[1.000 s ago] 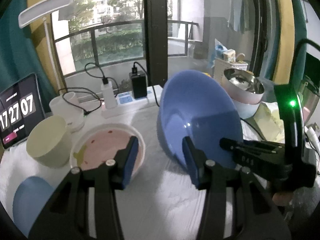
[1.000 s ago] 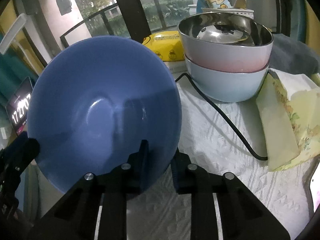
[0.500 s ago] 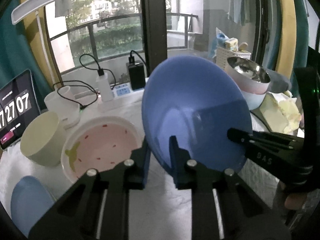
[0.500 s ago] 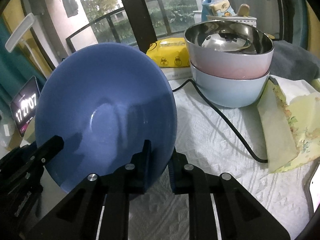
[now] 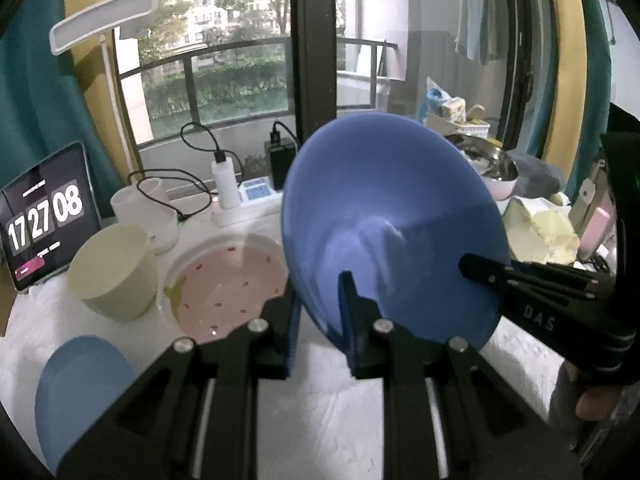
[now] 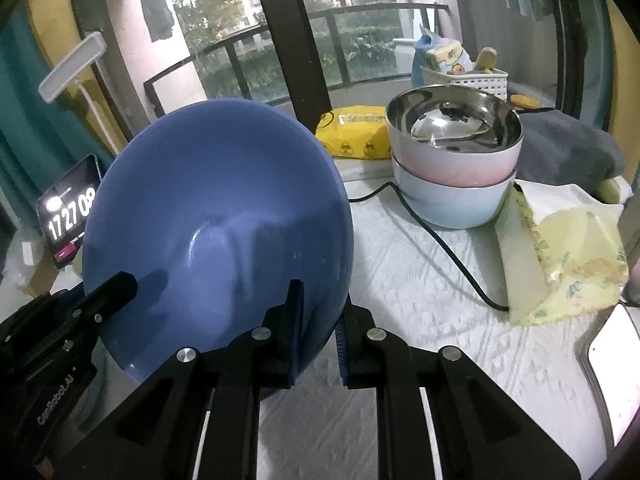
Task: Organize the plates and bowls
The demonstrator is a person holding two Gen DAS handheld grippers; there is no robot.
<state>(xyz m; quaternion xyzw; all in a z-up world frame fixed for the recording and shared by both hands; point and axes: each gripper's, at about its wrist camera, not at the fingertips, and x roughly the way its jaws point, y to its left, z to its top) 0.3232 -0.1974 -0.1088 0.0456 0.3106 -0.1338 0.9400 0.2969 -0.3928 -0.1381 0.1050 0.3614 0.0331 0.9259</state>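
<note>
Left wrist only: pink plate (image 5: 228, 280) beside blue bowl (image 5: 384, 216).

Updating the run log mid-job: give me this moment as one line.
blue bowl: tilted, off table | left gripper: shut on rim | right gripper: shut on rim | pink dish: on table

You have four bowls: a blue bowl (image 5: 384, 216), a pink speckled bowl (image 5: 228, 280), and two stacked bowls (image 6: 456, 168). You also have one cream cup (image 5: 112, 276) and one blue plate (image 5: 80, 392).

Showing matte black left hand-held gripper (image 5: 318, 320) with blue-padded fingers (image 5: 291, 336), silver round screws. Bearing white "DAS" lettering on black right hand-held gripper (image 6: 318, 336), "GenRobot.AI" opposite. Glowing green LED; peeking bare fingertip skin.
</note>
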